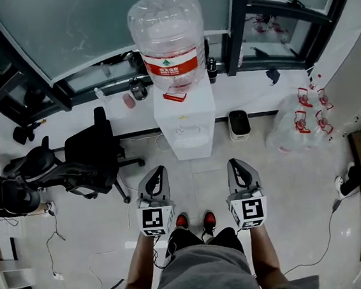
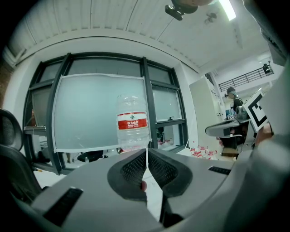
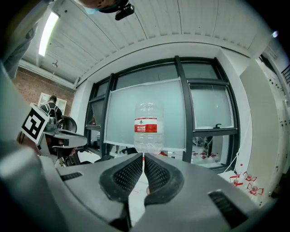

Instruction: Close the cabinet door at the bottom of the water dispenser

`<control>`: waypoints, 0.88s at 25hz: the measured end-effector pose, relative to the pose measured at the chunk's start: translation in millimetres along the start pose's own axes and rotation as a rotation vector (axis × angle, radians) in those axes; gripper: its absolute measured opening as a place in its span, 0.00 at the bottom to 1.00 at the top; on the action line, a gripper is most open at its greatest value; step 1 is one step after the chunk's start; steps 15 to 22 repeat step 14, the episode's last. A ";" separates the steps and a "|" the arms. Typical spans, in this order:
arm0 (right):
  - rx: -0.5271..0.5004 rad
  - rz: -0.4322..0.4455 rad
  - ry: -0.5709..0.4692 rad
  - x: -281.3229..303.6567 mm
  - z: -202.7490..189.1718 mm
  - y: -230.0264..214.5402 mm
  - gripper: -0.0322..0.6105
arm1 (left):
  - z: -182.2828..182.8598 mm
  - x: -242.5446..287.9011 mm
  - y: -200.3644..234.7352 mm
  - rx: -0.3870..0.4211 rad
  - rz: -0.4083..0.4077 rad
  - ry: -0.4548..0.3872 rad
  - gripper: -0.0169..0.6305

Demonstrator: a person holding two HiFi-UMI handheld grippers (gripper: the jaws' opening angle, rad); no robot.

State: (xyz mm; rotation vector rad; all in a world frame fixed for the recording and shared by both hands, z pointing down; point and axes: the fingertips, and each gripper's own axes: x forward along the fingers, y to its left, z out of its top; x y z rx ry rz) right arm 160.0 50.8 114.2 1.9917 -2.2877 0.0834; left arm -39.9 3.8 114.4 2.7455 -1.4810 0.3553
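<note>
Left tool (image 1: 160, 169) and right tool (image 1: 232, 162), closed, face water dispenser (image 1: 186, 128), not touching.

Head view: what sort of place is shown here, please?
Most likely an office. A white water dispenser with a large bottle on top stands against big windows, and a black office chair stands near it.

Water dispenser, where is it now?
Head view, centre: the water dispenser stands against the window wall, a black office chair to its left, a small bin to its right.
</note>
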 end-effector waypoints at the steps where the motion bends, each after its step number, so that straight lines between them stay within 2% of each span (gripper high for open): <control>1: -0.001 0.000 0.002 0.3 0.0 0.0 0.09 | 0.3 0.5 0.3 -0.001 0.000 0.000 0.07; 10: -0.008 -0.004 -0.002 1.7 0.1 -3.2 0.09 | 0.8 5.2 -1.0 -0.005 0.000 -0.016 0.07; 14: -0.013 -0.004 0.001 0.9 0.6 -5.3 0.09 | 8.1 8.0 -2.5 0.000 0.002 -0.051 0.07; 22: -0.013 -0.004 0.001 0.9 0.6 -5.3 0.09 | 8.1 8.0 -2.5 0.000 0.002 -0.051 0.07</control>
